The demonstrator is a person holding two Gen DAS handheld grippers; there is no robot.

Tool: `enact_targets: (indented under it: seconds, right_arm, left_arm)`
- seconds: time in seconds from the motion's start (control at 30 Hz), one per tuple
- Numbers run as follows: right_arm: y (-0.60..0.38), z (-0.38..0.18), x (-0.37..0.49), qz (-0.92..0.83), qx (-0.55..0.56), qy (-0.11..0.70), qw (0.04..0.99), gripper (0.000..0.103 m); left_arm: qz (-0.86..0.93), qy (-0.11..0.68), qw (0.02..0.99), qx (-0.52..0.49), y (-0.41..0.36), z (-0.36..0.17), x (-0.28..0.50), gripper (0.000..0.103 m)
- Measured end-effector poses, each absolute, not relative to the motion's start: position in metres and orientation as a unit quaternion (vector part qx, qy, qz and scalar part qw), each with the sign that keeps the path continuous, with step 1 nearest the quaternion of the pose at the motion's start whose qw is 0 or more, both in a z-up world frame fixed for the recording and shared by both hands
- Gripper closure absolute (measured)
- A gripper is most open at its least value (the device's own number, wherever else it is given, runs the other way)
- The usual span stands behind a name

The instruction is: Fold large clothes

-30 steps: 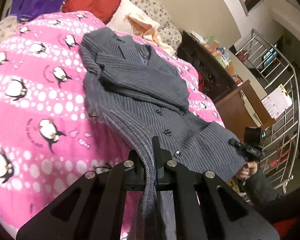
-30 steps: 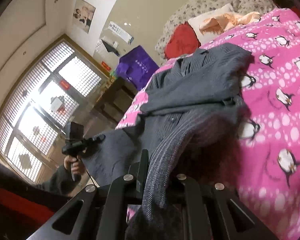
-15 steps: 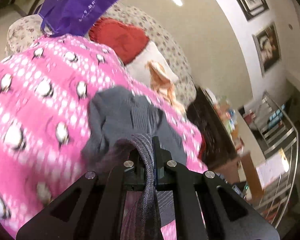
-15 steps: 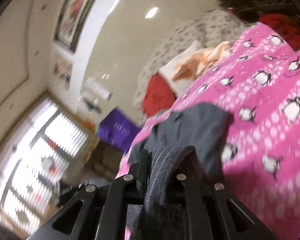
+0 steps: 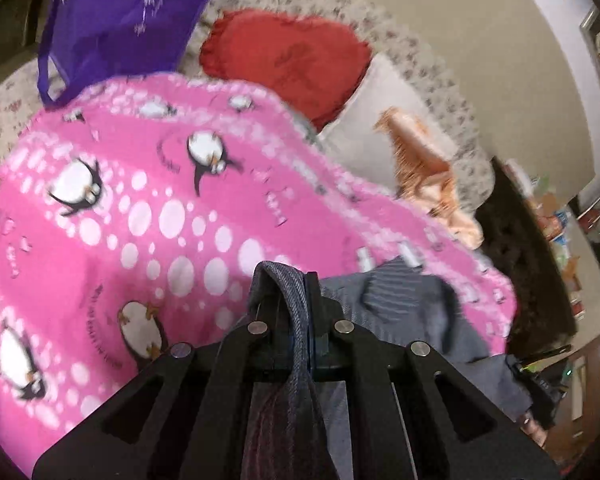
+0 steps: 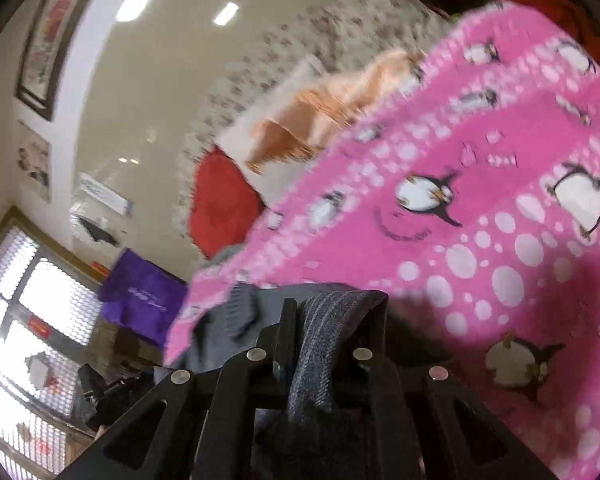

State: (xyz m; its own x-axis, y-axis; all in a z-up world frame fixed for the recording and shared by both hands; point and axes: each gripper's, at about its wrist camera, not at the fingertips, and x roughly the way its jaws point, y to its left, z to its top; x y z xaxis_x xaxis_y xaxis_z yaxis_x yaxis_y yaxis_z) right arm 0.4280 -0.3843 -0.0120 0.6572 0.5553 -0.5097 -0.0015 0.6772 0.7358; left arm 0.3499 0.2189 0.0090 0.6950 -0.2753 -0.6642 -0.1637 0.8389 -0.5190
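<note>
A grey pinstriped jacket (image 5: 412, 308) lies on a pink penguin blanket (image 5: 140, 216) on the bed. My left gripper (image 5: 300, 292) is shut on a fold of the jacket's hem, which drapes over its fingers. My right gripper (image 6: 324, 312) is shut on another fold of the grey jacket (image 6: 340, 320). In both views most of the jacket is hidden behind the grippers; only its collar end shows by the blanket (image 6: 500, 208).
A red cushion (image 5: 288, 60), a white pillow with an orange cloth (image 5: 424, 168) and a purple bag (image 5: 128, 16) lie at the bed's head. A dark cabinet (image 5: 524, 264) stands right of the bed. A window (image 6: 24, 320) is on the other side.
Both grippers have carried the jacket's lower edge up and forward toward its collar. The spread-out jacket body seen before is now mostly hidden beneath them.
</note>
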Motion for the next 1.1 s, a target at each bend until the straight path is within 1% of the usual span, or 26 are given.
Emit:
enact_targets:
  seconds: [0.07,0.13,0.17,0.2,0.23,0.27,0.3,0.37,0.43,0.47,0.5,0.53,0.57,0.6,0.67,0.73,0.8,0.9,0.97,1.03,1.1]
  right_arm:
    - [-0.387,-0.029,0.437,0.172,0.386,0.393,0.817,0.093]
    - [-0.392,-0.037,0.443,0.181,0.408,0.399,0.801,0.093]
    - [-0.396,-0.04,0.445,0.192,0.419,0.408,0.788,0.091]
    - [-0.399,-0.041,0.445,0.201,0.426,0.416,0.778,0.087]
    - [-0.402,-0.042,0.441,0.215,0.433,0.422,0.767,0.082]
    - [-0.405,-0.041,0.437,0.23,0.438,0.427,0.757,0.079]
    - [-0.407,-0.039,0.431,0.248,0.438,0.431,0.749,0.074]
    - [-0.406,-0.032,0.42,0.273,0.416,0.434,0.751,0.067]
    - [-0.409,-0.019,0.408,0.289,0.392,0.421,0.765,0.049]
    - [-0.413,-0.013,0.404,0.282,0.385,0.411,0.777,0.046]
    - [-0.418,-0.007,0.401,0.273,0.388,0.395,0.787,0.036]
    - [-0.421,-0.005,0.4,0.262,0.395,0.389,0.79,0.025]
    - [-0.423,-0.006,0.4,0.25,0.401,0.394,0.788,0.024]
    - [-0.423,-0.009,0.401,0.234,0.399,0.409,0.787,0.024]
    - [-0.425,-0.011,0.397,0.176,0.383,0.436,0.795,0.024]
    - [-0.433,-0.001,0.378,0.125,0.371,0.419,0.819,0.024]
    - [-0.436,0.018,0.355,0.107,0.336,0.386,0.853,0.024]
    - [-0.426,0.043,0.329,0.125,0.264,0.368,0.882,0.024]
    - [-0.403,0.054,0.314,0.186,0.205,0.374,0.885,0.037]
    - [-0.372,0.055,0.301,0.245,0.128,0.408,0.87,0.056]
    - [-0.35,0.044,0.291,0.264,0.061,0.439,0.857,0.067]
  left_arm:
    - [-0.031,0.392,0.879,-0.271,0.218,-0.002,0.352,0.098]
    - [-0.039,0.389,0.886,-0.249,0.215,-0.001,0.351,0.098]
    - [-0.044,0.391,0.887,-0.243,0.215,0.001,0.351,0.098]
    - [-0.055,0.393,0.887,-0.236,0.216,0.003,0.347,0.097]
    - [-0.065,0.396,0.887,-0.227,0.218,0.005,0.343,0.097]
    - [-0.073,0.399,0.887,-0.222,0.218,0.008,0.34,0.097]
    - [-0.085,0.405,0.886,-0.209,0.221,0.01,0.334,0.096]
    - [-0.09,0.414,0.889,-0.173,0.219,0.016,0.329,0.095]
    - [-0.092,0.42,0.893,-0.13,0.214,0.022,0.32,0.094]
    - [-0.091,0.422,0.893,-0.124,0.212,0.023,0.319,0.094]
    - [-0.091,0.427,0.892,-0.119,0.21,0.024,0.318,0.093]
    - [-0.091,0.436,0.889,-0.111,0.207,0.022,0.322,0.088]
    - [-0.092,0.446,0.884,-0.105,0.204,0.019,0.326,0.083]
    - [-0.087,0.469,0.872,-0.105,0.203,0.011,0.332,0.08]
    - [-0.069,0.501,0.854,-0.119,0.203,0.0,0.338,0.08]
    - [-0.048,0.504,0.856,-0.106,0.203,0.0,0.335,0.08]
    - [-0.048,0.496,0.861,-0.1,0.204,0.007,0.329,0.079]
    - [-0.004,0.484,0.873,-0.063,0.211,0.018,0.321,0.056]
    - [0.036,0.454,0.889,-0.056,0.222,0.035,0.31,0.056]
    - [0.041,0.416,0.906,-0.062,0.226,0.054,0.296,0.056]
    - [0.007,0.388,0.92,-0.05,0.214,0.073,0.272,0.057]
